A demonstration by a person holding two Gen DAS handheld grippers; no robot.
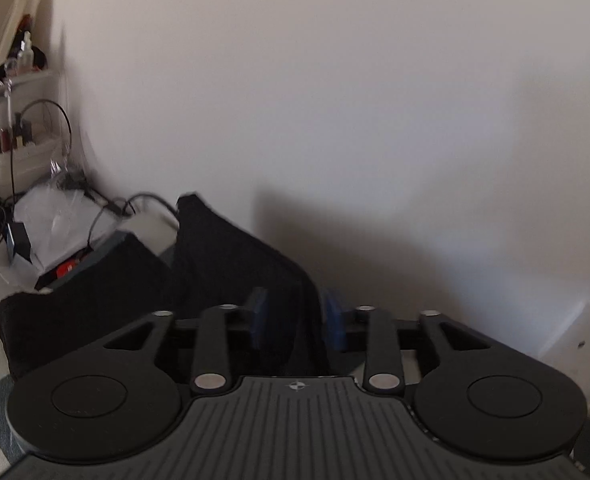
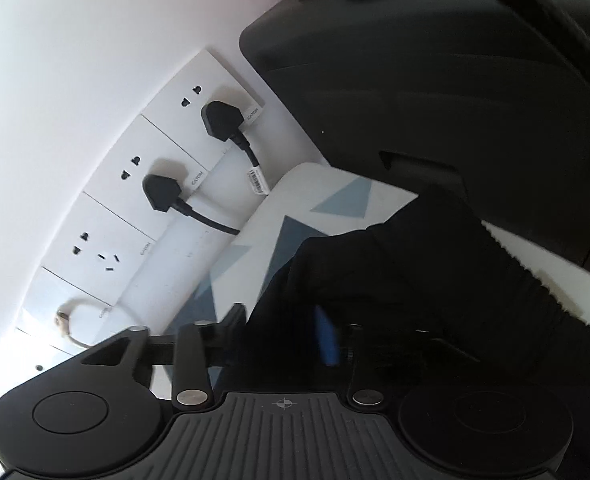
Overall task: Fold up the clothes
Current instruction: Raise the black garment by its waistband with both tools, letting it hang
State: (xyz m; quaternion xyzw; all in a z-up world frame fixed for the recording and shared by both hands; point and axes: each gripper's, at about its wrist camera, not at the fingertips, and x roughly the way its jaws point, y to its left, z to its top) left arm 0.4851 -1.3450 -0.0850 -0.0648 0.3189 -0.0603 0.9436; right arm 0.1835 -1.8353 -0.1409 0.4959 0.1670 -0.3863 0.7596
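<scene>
I see the black garment (image 1: 231,280) lying across the patterned surface (image 2: 255,240) ahead of both tools, a ridge of it running between the parted pads of my left tool (image 1: 295,320) and my right tool (image 2: 283,334), neither pinching, apparently so each can take an edge for folding.

The left gripper (image 1: 297,312) is matte black: a ribbed grey-black deck with a small crosshair mark at its front edge, flanked by two round housings with recessed discs. Flat black linkage bars run forward from silver pivot pins, with triangular cut-outs in the outer arms, and end in blue fingertips (image 1: 258,312). The right gripper (image 2: 281,330) has the same build: ribbed deck, crosshair mark, round housings, silver pins and blue pads (image 2: 327,336).
</scene>
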